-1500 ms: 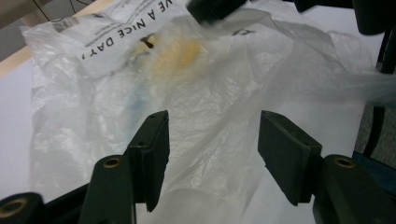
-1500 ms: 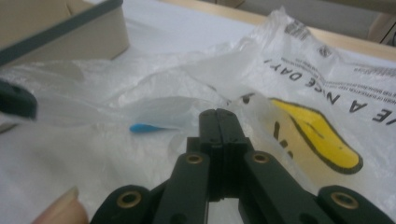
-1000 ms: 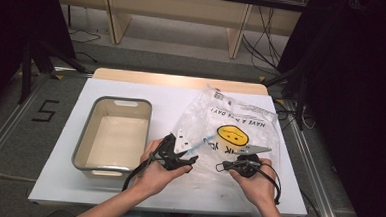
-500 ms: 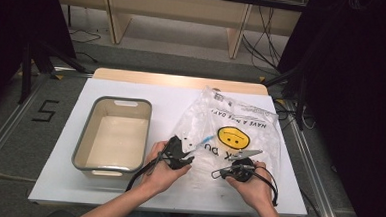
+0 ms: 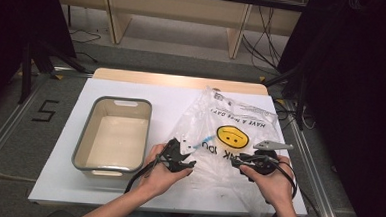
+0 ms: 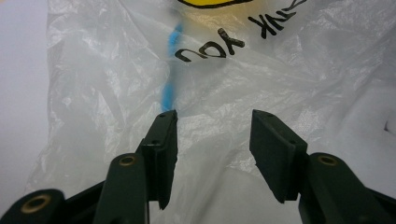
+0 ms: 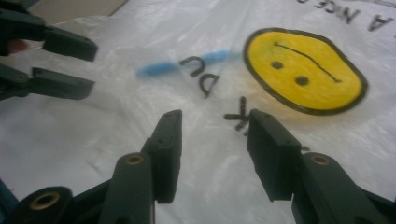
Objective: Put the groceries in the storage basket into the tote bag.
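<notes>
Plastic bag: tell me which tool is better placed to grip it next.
Probably the left tool. Its open jaws straddle a raised fold of the plastic bag, near the bag's edge. The right tool has just opened and hangs above flatter film beside the smiley.

one bag (image 5: pixel 229 135), one tub (image 5: pixel 112 137), two tongs

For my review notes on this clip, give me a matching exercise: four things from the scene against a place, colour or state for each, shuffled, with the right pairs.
Things:
1. plastic bag
2. bin
3. left gripper
4. smiley face

Descriptions:
A. yellow, printed on the bag
B. jaws open above crinkled plastic
C. empty, grey-rimmed, left of the bag
D. clear, lying flat on the white table

Pairs: 1-D, 2-C, 3-B, 4-A
</notes>
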`<action>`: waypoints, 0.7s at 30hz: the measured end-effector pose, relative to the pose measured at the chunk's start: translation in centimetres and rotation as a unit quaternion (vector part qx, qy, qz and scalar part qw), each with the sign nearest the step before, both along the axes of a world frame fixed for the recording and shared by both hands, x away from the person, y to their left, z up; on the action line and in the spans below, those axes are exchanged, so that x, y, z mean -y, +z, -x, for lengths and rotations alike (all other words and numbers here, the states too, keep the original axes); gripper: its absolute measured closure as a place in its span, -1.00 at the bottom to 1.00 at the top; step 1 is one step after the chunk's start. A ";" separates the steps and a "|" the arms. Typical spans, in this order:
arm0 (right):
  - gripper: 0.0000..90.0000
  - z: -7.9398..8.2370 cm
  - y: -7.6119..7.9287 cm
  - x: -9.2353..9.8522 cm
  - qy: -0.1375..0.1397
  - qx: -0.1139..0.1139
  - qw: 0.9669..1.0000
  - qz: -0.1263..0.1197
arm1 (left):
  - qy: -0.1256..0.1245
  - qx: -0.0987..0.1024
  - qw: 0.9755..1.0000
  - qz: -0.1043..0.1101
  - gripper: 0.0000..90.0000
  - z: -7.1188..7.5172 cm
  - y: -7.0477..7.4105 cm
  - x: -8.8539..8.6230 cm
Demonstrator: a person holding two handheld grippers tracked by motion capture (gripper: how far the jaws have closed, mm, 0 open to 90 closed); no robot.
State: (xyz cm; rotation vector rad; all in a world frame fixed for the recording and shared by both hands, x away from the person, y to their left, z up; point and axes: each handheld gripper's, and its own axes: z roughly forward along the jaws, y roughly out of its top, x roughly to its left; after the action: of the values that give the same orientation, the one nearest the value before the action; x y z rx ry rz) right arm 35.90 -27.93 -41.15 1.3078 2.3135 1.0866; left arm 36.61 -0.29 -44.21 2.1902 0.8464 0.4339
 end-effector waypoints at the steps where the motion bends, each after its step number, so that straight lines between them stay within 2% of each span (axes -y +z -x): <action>1: 0.23 0.0 0.0 0.0 0.000 0.000 1.000 0.000 | 0.000 0.000 1.000 0.000 0.13 0.0 0.0 0.0; 2: 0.22 -0.1 -0.1 0.8 -0.013 -0.004 1.000 0.002 | -0.001 -0.002 1.000 0.001 0.12 0.0 0.0 -0.1; 5: 0.20 -0.1 -0.2 1.4 -0.026 -0.006 1.000 0.007 | -0.002 -0.007 1.000 0.002 0.09 0.1 0.0 -0.1; 8: 0.16 0.0 -0.1 2.6 -0.053 -0.015 0.998 0.015 | -0.003 -0.011 1.000 0.008 0.06 0.2 0.1 -0.1; 9: 0.16 0.0 -0.1 2.6 -0.053 -0.015 0.998 0.015 | -0.003 -0.011 1.000 0.008 0.04 0.2 0.1 -0.1; 12: 0.13 0.1 -0.2 4.0 -0.088 -0.028 0.995 0.025 | 0.004 -0.012 1.000 0.012 0.01 0.2 0.3 -0.2; 13: 0.13 0.1 -0.2 4.0 -0.088 -0.028 0.995 0.025 | 0.004 -0.012 1.000 0.012 0.00 0.2 0.3 -0.2; 14: 0.12 0.2 -0.2 4.8 -0.108 -0.032 0.993 0.030 | 0.005 -0.013 1.000 0.012 -0.01 0.2 0.3 -0.2; 15: 0.12 0.2 -0.2 4.8 -0.108 -0.032 0.993 0.030 | 0.006 -0.014 1.000 0.011 -0.01 0.2 0.3 -0.2; 16: 0.13 0.4 -0.2 5.5 -0.134 -0.032 0.990 0.034 | 0.006 -0.016 1.000 0.010 -0.01 0.2 0.4 -0.3; 17: 0.13 0.4 -0.2 5.5 -0.134 -0.032 0.990 0.034 | 0.006 -0.016 1.000 0.010 -0.01 0.2 0.4 -0.3; 18: 0.13 0.5 -0.4 6.0 -0.155 -0.036 0.986 0.040 | 0.006 -0.016 1.000 0.010 -0.01 0.2 0.4 -0.3; 19: 0.13 0.5 -0.4 6.0 -0.155 -0.036 0.986 0.040 | 0.007 -0.016 1.000 0.011 -0.01 0.2 0.4 -0.3; 20: 0.12 0.7 -0.8 6.5 -0.169 -0.044 0.984 0.043 | 0.007 -0.016 1.000 0.011 -0.01 0.2 0.4 -0.3; 21: 0.12 0.7 -0.8 6.5 -0.169 -0.044 0.984 0.043 | 0.007 -0.016 1.000 0.011 -0.01 0.2 0.4 -0.3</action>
State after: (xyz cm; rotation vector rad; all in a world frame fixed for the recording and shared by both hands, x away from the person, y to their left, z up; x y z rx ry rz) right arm 35.24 -34.38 -41.91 1.6660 2.0659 0.8248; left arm 36.44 0.05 -43.79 2.1775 0.8809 0.3944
